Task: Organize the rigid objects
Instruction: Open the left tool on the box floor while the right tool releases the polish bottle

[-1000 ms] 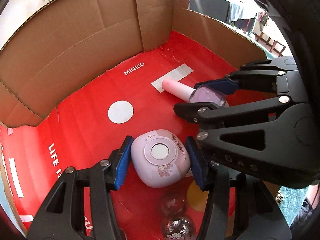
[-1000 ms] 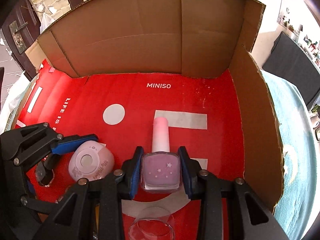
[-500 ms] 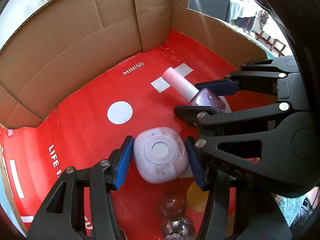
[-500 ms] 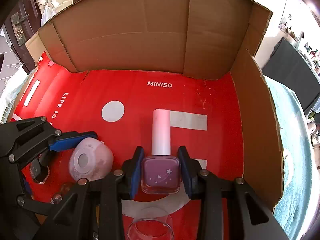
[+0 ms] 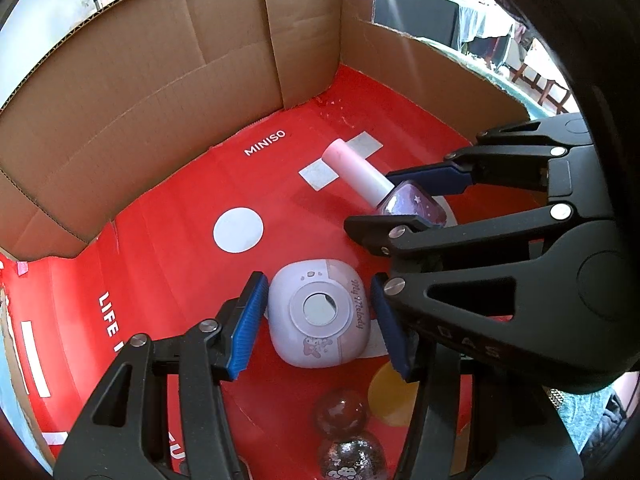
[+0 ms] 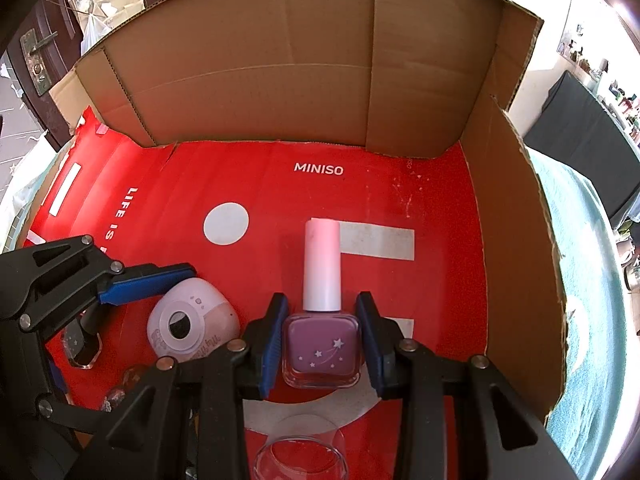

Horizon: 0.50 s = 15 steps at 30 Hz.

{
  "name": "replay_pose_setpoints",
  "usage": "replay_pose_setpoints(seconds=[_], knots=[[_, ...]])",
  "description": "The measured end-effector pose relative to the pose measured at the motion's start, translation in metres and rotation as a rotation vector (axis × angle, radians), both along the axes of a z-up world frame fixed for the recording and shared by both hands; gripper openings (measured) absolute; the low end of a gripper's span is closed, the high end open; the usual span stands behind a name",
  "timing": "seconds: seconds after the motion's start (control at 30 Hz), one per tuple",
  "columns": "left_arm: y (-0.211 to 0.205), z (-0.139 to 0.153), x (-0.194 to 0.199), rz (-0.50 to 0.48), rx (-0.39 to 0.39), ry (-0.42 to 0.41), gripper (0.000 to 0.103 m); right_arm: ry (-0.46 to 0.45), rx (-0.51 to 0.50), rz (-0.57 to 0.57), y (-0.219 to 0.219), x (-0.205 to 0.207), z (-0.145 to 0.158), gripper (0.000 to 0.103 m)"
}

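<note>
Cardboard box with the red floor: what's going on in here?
A person works two handheld tools inside the cardboard box. The right tool is shut on a purple nail-polish bottle with a pink cap. The left tool straddles a rounded lilac case lying on the red floor, with gaps at both pads.

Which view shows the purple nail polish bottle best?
The right wrist view: the nail polish bottle faces the camera, stars and pink cap in plain sight between the right tongs. The left wrist view catches it obliquely, partly hidden behind those tongs.
</note>
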State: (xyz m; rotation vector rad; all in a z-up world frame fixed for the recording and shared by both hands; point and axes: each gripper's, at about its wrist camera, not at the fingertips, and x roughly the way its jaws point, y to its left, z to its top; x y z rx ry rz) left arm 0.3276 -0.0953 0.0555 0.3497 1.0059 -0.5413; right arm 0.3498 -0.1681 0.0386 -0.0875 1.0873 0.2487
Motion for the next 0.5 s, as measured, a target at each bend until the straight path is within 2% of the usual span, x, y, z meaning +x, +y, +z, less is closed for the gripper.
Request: replay_pose_setpoints(seconds=[0.07, 0.3, 0.4, 0.5], knots=[[0.001, 0.001, -0.001, 0.007, -0.006, -0.001, 0.057, 0.003, 0.009, -0.004, -0.002, 0.002, 0.002, 0.038], [0.006, 0.008, -0.006, 0.022, -0.009, -0.014, 0.059, 0.022, 0.048, -0.006, -0.011, 0.005, 0.004, 0.043], [0.010, 0.013, -0.009, 0.035, -0.024, -0.019, 0.060, 0.005, 0.046, -0.015, -0.012, 0.002, 0.010, 0.048], [0.016, 0.020, -0.014, 0.054, -0.039, -0.031, 0.064, -0.007, 0.060, -0.026, -0.014, -0.004, 0.018, 0.049]])
